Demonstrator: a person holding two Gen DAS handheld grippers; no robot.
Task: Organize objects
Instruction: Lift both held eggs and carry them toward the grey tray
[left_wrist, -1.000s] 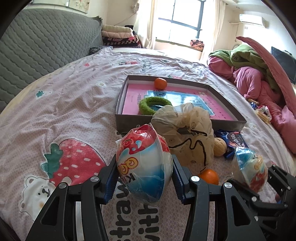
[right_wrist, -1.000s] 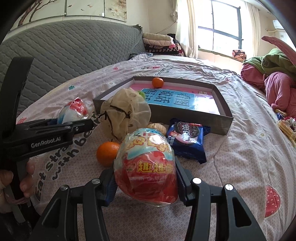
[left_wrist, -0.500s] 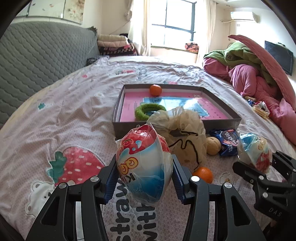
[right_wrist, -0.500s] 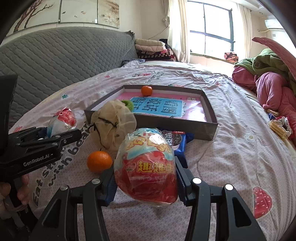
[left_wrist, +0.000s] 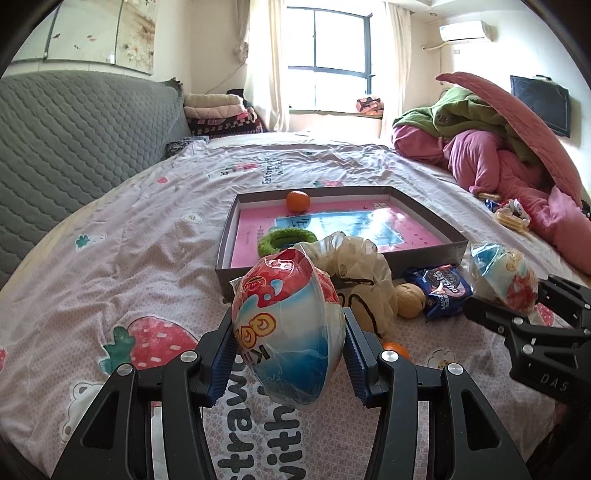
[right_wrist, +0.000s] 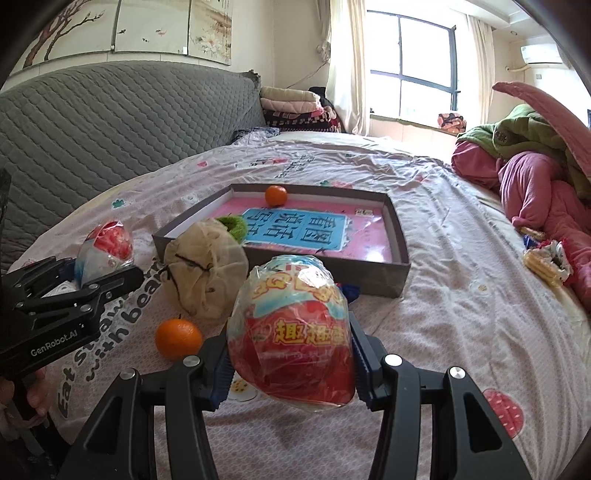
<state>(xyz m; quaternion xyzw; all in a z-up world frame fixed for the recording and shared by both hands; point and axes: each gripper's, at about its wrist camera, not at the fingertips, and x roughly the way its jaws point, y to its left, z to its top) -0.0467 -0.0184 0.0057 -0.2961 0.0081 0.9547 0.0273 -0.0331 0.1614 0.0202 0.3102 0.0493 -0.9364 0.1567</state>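
My left gripper (left_wrist: 288, 354) is shut on a red, white and blue wrapped toy egg (left_wrist: 288, 325), held above the bedsheet. A second toy egg (right_wrist: 291, 332), mostly red, is clamped in my right gripper (right_wrist: 291, 362). Each gripper shows in the other view, the right gripper (left_wrist: 517, 299) at the right and the left gripper (right_wrist: 96, 273) at the left. Ahead lies a shallow grey box (left_wrist: 424, 254) with a pink floor, holding an orange (left_wrist: 297, 201) and a green ring (left_wrist: 284, 238). In front of the box sit a beige mesh pouf (left_wrist: 354, 273), a loose orange (right_wrist: 178, 338), a walnut (left_wrist: 410, 300) and a blue biscuit packet (left_wrist: 441, 290).
The items rest on a bed with a strawberry-print sheet (left_wrist: 147, 258). A grey quilted headboard (left_wrist: 74, 136) runs along the left. Pink and green bedding (left_wrist: 509, 147) is heaped at the right, with snack wrappers (right_wrist: 546, 258) beside it. Folded blankets (right_wrist: 295, 107) sit by the window.
Both grippers have risen a little with their eggs, and the views have tilted up to show more of the room. The left view has rolled slightly. Grips are unchanged.
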